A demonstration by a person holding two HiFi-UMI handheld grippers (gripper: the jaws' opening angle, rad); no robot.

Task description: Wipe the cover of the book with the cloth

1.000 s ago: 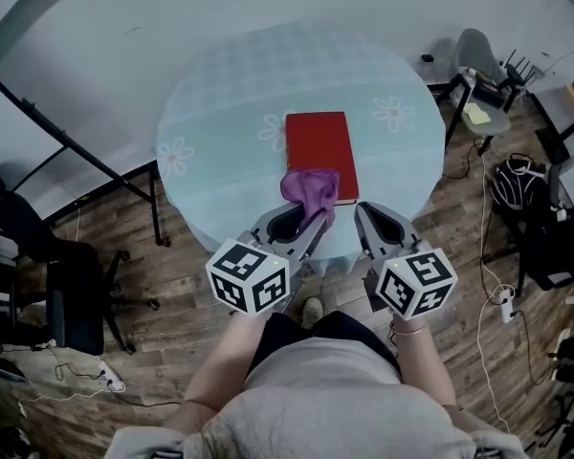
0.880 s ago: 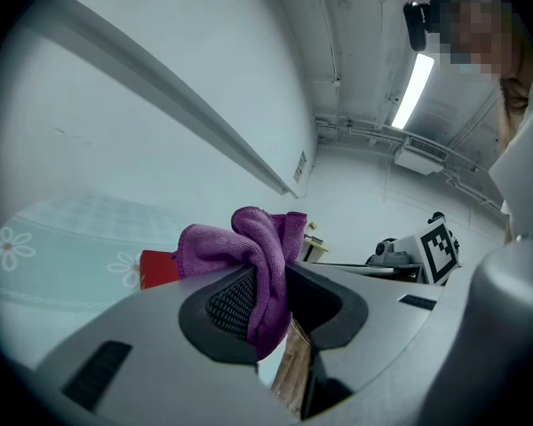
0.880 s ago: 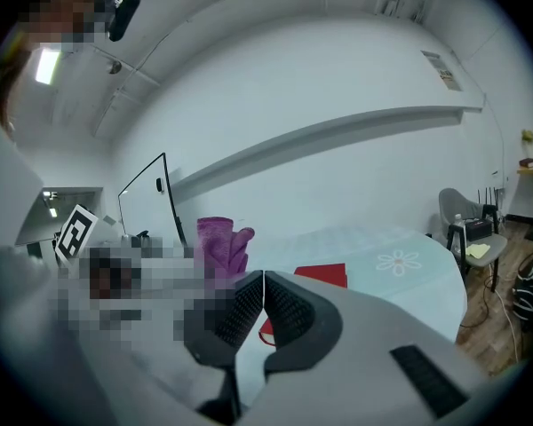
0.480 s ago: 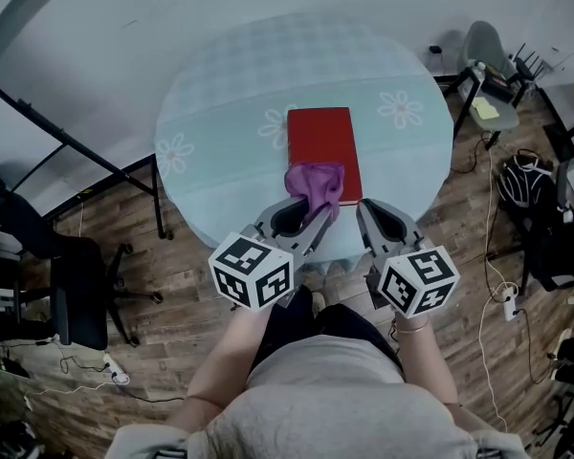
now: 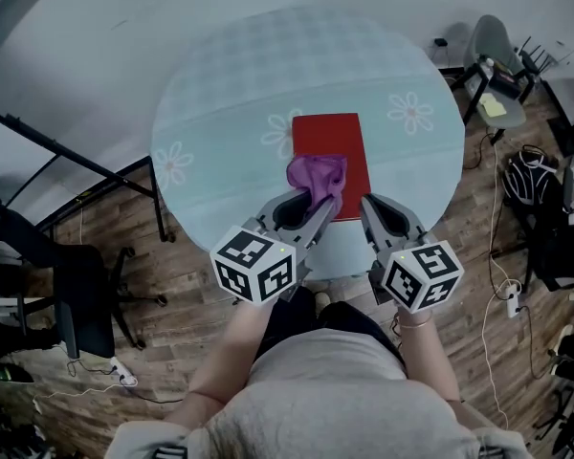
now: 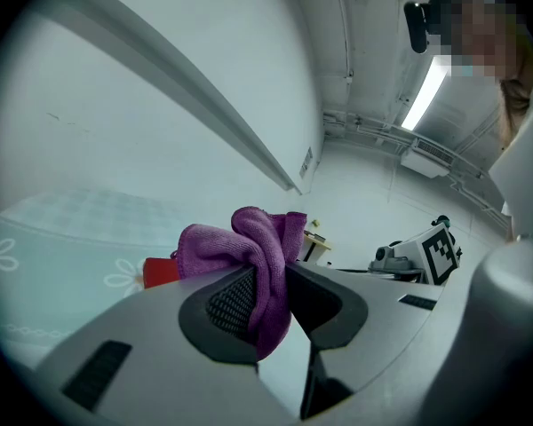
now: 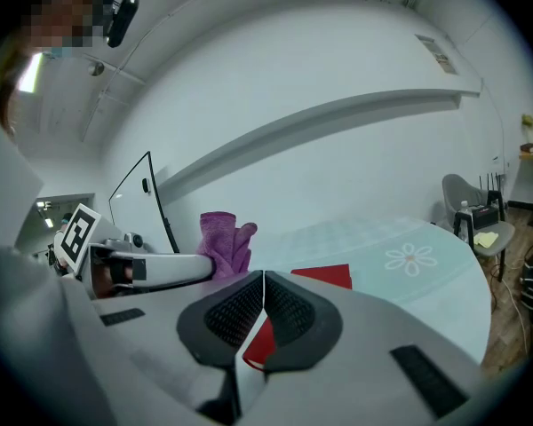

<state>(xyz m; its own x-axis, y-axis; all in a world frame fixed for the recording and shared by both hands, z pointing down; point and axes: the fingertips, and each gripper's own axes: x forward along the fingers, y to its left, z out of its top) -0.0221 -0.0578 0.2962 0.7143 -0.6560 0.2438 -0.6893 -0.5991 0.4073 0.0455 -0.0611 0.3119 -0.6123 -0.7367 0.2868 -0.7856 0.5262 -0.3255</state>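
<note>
A red book (image 5: 330, 143) lies flat on the round table (image 5: 220, 103), near its front edge. A purple cloth (image 5: 317, 176) bunches over the book's near end, pinched in my left gripper (image 5: 323, 207), which is shut on it. In the left gripper view the cloth (image 6: 249, 264) hangs between the jaws with a sliver of the book (image 6: 160, 272) behind. My right gripper (image 5: 367, 205) is shut and empty, just right of the book's near corner. The right gripper view shows the book (image 7: 324, 276) beyond its closed jaws and the cloth (image 7: 224, 243) to the left.
The table wears a pale blue checked cover with daisy prints (image 5: 410, 114). A grey chair (image 5: 500, 54) stands at the right, a black office chair (image 5: 48, 275) at the left, and cables and bags (image 5: 536, 199) lie on the wooden floor.
Both grippers and the cloth have edged slightly forward toward the book, with the cloth sitting a little farther onto the cover. Neither gripper's hold has changed.
</note>
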